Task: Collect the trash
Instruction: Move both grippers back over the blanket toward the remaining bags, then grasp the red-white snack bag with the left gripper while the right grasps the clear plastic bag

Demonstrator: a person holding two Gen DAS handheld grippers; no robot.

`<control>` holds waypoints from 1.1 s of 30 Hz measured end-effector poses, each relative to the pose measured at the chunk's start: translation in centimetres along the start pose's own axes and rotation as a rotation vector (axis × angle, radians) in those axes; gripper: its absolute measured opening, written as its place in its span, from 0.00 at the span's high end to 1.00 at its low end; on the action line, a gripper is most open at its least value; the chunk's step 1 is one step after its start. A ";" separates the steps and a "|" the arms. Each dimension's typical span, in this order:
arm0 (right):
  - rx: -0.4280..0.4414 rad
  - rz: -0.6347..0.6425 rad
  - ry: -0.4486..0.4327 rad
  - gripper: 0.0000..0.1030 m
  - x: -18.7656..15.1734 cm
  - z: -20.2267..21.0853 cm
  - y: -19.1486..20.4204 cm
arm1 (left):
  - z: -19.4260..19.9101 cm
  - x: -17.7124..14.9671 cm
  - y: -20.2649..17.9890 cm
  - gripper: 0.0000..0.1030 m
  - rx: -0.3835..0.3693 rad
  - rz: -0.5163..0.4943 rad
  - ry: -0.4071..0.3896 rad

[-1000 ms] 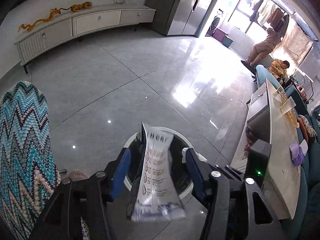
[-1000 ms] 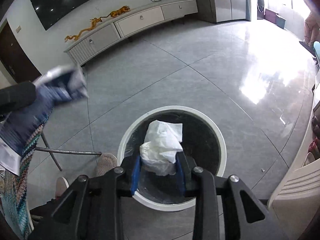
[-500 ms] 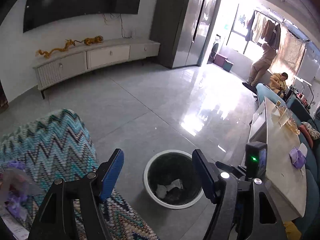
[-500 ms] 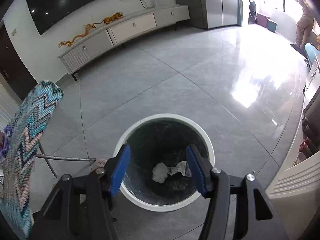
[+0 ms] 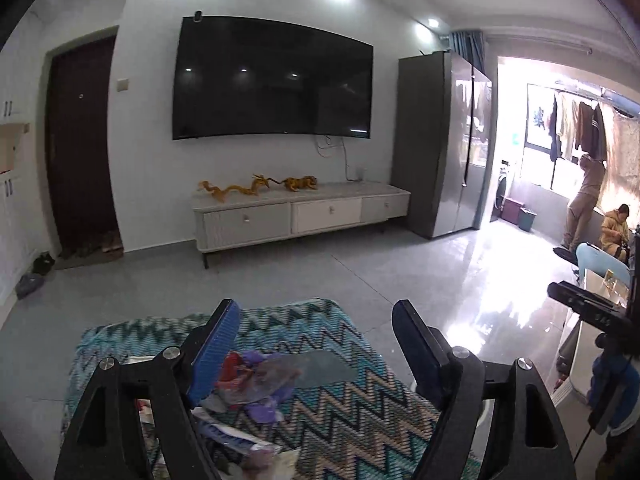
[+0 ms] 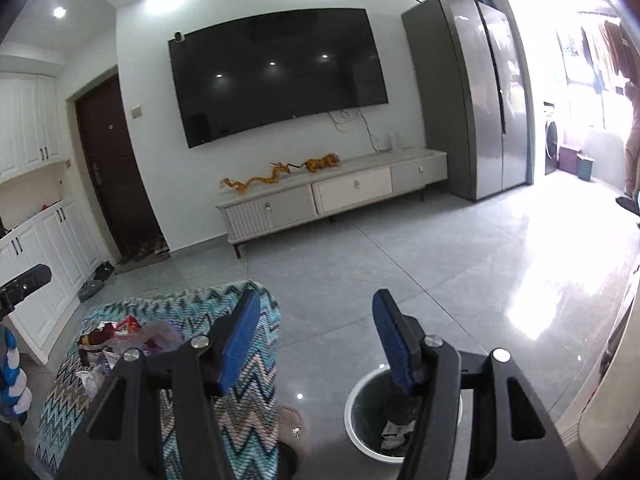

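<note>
My left gripper (image 5: 316,344) is open and empty, above a stool with a zigzag-patterned cover (image 5: 360,412). A pile of trash (image 5: 256,384), crumpled plastic wrappers in red, purple and clear, lies on the cover by the left finger. My right gripper (image 6: 316,344) is open and empty, between the same stool (image 6: 248,396) and a round white-rimmed trash bin (image 6: 360,432) on the floor. White paper and a wrapper (image 6: 394,432) lie inside the bin. More wrappers (image 6: 120,336) show on the stool in the right wrist view.
A low TV cabinet (image 5: 300,212) and a wall TV (image 5: 272,80) stand ahead, a tall grey fridge (image 5: 440,140) to the right. A pale table edge (image 6: 600,412) lies at the right. Two people (image 5: 588,204) are on the bright balcony. A slippered foot (image 6: 290,428) is by the stool.
Both grippers let go of their trash into the bin, opened, then rose and tilted up from the bin. The left one swung over the stool with the trash pile.
</note>
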State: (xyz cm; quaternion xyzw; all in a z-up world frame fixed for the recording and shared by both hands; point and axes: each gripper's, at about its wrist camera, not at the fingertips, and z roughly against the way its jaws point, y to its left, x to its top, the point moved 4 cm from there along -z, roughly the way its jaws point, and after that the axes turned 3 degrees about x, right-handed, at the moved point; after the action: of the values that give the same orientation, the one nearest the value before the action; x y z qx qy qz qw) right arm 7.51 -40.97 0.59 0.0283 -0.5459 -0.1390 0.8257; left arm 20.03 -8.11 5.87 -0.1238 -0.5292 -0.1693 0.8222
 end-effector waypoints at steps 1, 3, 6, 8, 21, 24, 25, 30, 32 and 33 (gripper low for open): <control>0.014 0.019 -0.009 0.45 0.4 0.3 1.4 | 0.7 -0.1 1.7 0.25 0.025 0.011 -0.005; 0.052 0.055 -0.024 0.45 1.3 0.8 4.2 | 1.6 -0.5 5.2 0.25 0.071 0.042 -0.002; 0.097 0.101 -0.032 0.45 1.9 0.9 7.9 | 2.3 -1.9 9.7 0.25 0.125 0.095 0.012; 0.126 0.122 -0.035 0.45 2.0 0.8 9.7 | 2.7 -3.2 12.2 0.25 0.163 0.123 0.022; 0.265 0.206 0.124 0.36 -1.5 -8.9 17.6 | -2.6 -10.2 20.3 0.19 0.250 0.250 0.164; 0.292 0.223 0.179 0.34 -3.0 -12.3 19.1 | -5.2 -11.6 21.0 0.19 0.252 0.264 0.213; 0.301 0.227 0.198 0.33 -3.5 -13.6 19.5 | -6.2 -12.2 21.3 0.19 0.251 0.272 0.233; 0.342 0.229 0.290 0.33 -5.8 -20.1 20.9 | -10.8 -14.2 23.1 0.19 0.253 0.298 0.322; 0.348 0.238 0.318 0.33 -6.9 -22.0 21.4 | -12.4 -15.0 23.5 0.19 0.252 0.304 0.357; 0.350 0.246 0.333 0.33 -7.5 -23.1 21.7 | -13.2 -15.3 23.6 0.19 0.252 0.303 0.373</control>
State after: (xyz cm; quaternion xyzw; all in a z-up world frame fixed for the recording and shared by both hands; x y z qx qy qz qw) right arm 30.07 -20.62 -11.07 0.1268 -0.4176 0.0653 0.8974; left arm 34.77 10.66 -14.10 -0.0651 -0.3607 0.0029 0.9304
